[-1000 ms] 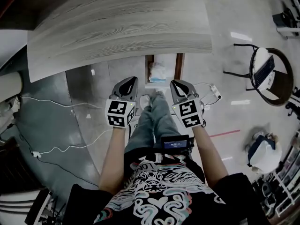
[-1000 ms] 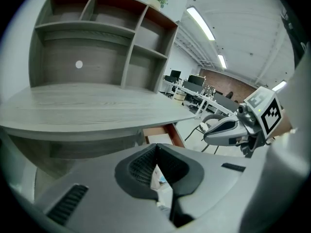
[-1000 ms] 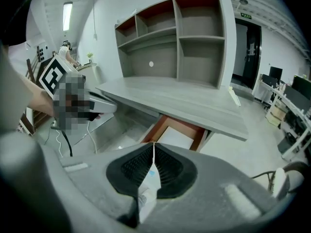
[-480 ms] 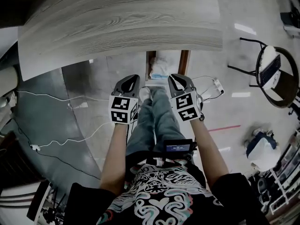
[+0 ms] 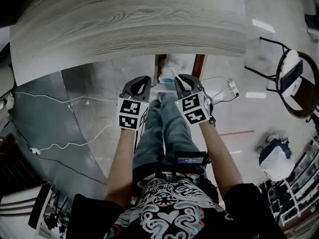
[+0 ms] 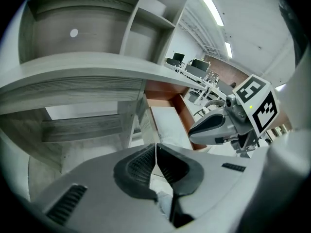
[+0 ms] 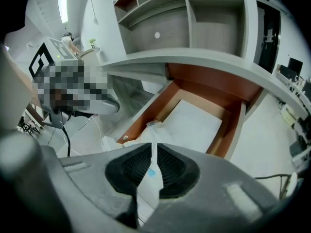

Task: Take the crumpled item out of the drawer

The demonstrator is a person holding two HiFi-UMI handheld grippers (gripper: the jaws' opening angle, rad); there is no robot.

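The drawer (image 5: pixel 198 66) stands pulled out under the desk, its brown walls (image 7: pixel 141 113) and pale bottom in plain sight. A crumpled white item with blue on it (image 5: pixel 168 74) lies at the drawer's near end (image 7: pixel 151 128). My right gripper (image 5: pixel 180 81) is shut, just above and short of the item, which shows through the slit behind its tips (image 7: pixel 154 148). The left gripper (image 5: pixel 141 83) is shut too (image 6: pixel 156 147), level with the right gripper (image 6: pixel 194 131) and left of the drawer (image 6: pixel 187 115). Nothing is between either pair of jaws.
The grey wood desk top (image 5: pixel 129 24) overhangs the drawer, with open shelves (image 7: pixel 194 13) above it. The person's jeans (image 5: pixel 167 128) are directly below the grippers. White cables (image 5: pixel 65 143) and a power strip (image 5: pixel 230 88) lie on the floor. A round chair (image 5: pixel 294 81) stands at right.
Both grippers have moved forward to the drawer's front and drawn closer together. The crumpled item has stayed in the drawer.
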